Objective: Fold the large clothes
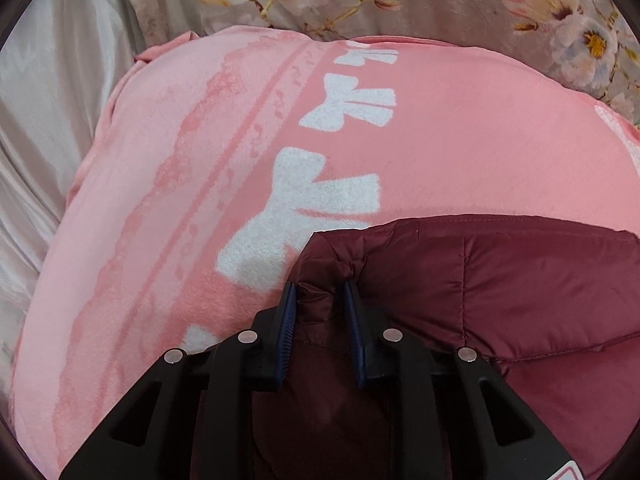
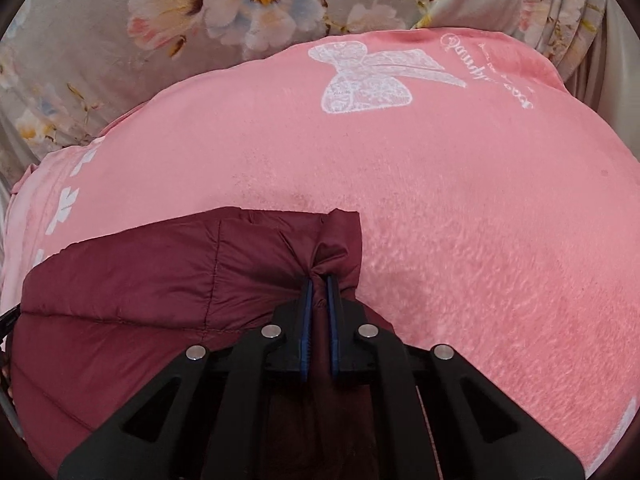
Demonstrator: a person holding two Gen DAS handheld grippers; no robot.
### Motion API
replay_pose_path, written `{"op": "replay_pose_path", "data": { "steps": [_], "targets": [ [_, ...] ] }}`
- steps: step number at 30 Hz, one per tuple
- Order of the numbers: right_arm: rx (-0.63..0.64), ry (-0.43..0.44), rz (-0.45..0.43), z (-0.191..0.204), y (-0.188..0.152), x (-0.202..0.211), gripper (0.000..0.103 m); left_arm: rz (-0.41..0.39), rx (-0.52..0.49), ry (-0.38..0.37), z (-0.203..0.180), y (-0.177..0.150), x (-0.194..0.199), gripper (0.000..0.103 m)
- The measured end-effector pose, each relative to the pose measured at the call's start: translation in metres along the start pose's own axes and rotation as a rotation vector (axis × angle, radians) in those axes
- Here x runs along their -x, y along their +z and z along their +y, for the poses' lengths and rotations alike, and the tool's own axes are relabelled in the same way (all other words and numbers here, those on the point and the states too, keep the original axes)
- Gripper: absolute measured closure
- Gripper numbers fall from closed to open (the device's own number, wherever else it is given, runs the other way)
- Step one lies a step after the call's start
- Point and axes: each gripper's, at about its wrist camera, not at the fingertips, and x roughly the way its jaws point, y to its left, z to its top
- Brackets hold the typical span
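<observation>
Left claw (image 1: 320, 286) closed on a bunched corner of the maroon jacket (image 1: 520, 280), blue ribbed pads (image 1: 290, 320) pinching a thick puckered wad; the jaws stand a little apart around it. Right claw (image 2: 319, 280) closed on the jacket's (image 2: 160, 272) other corner, pads nearly together on a thin pinch of fabric.

Jacket lies on a pink blanket (image 1: 440, 152), at 5 o'clock in the left view and 8 o'clock in the right view. It is a smooth nylon-like shell, puffy, quilted with stitched seams, slight sheen, creases radiating from both pinch points.

Left view only: a row of white bows (image 1: 320, 196) running from 12 to 7 o'clock across the blanket, paler lace-pattern stripes (image 1: 168, 184) beside them, and plain grey satin sheet (image 1: 52, 100) with long folds at 9 o'clock.

Right view only: one big white lace-print bow (image 2: 372, 80) at 12 o'clock, curly white script (image 2: 488, 76) at 1 o'clock reading upside down, and the blanket's (image 2: 480, 220) fleece nap showing rough and streaky at 3 o'clock. The small bows show only as slivers at 9 o'clock.

Both views: floral bedding (image 1: 460, 0) along the top, grey-beige with large pale pink and white flowers with yellow centres, soft wrinkles (image 2: 100, 60). Blanket looks plush, domed by the lens
</observation>
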Motion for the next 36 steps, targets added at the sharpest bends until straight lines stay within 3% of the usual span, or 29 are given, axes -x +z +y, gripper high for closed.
{"op": "replay_pose_path", "data": {
  "steps": [6,14,15,17,21,26,30,33,36],
  "targets": [
    [0.048,-0.059,-0.019,0.010,-0.004,-0.004,0.096,-0.022,0.006,0.033,-0.001,-0.002,-0.001,0.081],
    [-0.032,0.019,-0.027,-0.007,0.000,-0.002,0.094,-0.020,0.018,0.064,0.000,0.000,-0.001,0.073],
    [-0.059,0.017,-0.037,-0.012,0.001,0.005,0.093,-0.018,0.028,0.064,0.004,0.001,0.001,0.070],
    [-0.102,-0.038,-0.101,-0.019,0.002,0.032,0.077,-0.023,0.056,0.078,0.014,0.004,0.017,0.070],
    [-0.051,-0.012,-0.189,0.005,0.008,0.079,0.077,-0.090,0.109,0.059,0.023,0.017,0.071,0.073],
    [0.118,0.163,-0.151,0.098,0.006,0.084,0.078,-0.152,-0.012,-0.061,-0.049,0.032,0.116,0.073],
    [0.232,0.178,-0.118,0.158,-0.005,0.061,0.080,-0.081,-0.077,-0.149,-0.107,0.023,0.101,0.075],
    [0.243,0.180,-0.066,0.171,-0.009,0.035,0.080,-0.004,-0.083,-0.155,-0.136,0.012,0.071,0.086],
    [0.217,0.175,-0.016,0.164,-0.014,0.008,0.081,0.005,-0.078,-0.126,-0.147,0.004,0.053,0.088]
  ]
}}
